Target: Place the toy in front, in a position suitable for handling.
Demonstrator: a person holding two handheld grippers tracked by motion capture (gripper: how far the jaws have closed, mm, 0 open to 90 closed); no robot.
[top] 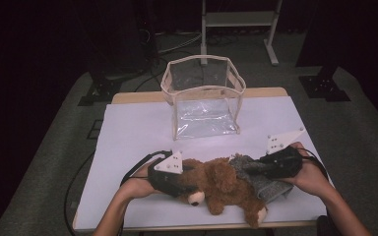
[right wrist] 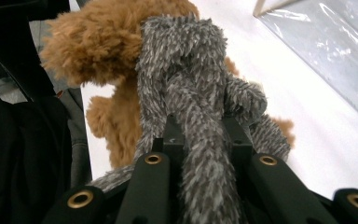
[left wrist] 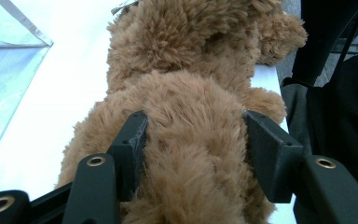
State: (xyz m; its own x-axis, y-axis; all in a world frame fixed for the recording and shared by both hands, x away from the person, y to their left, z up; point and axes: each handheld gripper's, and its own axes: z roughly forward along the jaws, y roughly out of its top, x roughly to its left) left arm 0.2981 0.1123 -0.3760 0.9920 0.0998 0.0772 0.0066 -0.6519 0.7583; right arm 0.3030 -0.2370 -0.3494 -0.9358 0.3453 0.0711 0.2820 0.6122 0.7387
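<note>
A brown plush teddy bear (top: 224, 184) lies on its side near the table's front edge. My left gripper (top: 189, 179) comes in from the left, its jaws pressed into the fur on both sides of the bear (left wrist: 191, 93). A grey fuzzy cloth (top: 261, 182) lies over the bear's right end. My right gripper (top: 263, 167) is shut on a bunched fold of that cloth (right wrist: 186, 60), and the brown bear (right wrist: 98, 37) shows behind it. In their own views, the left gripper (left wrist: 193, 135) and right gripper (right wrist: 203, 135) both have plush between the jaws.
A clear plastic bag (top: 204, 98) with beige trim stands open-topped at the back middle of the white-covered table (top: 138, 128). Its clear wall is also visible at the edge of the left gripper view (left wrist: 4, 79) and the right gripper view (right wrist: 326, 51). Dark floor and stands surround the table.
</note>
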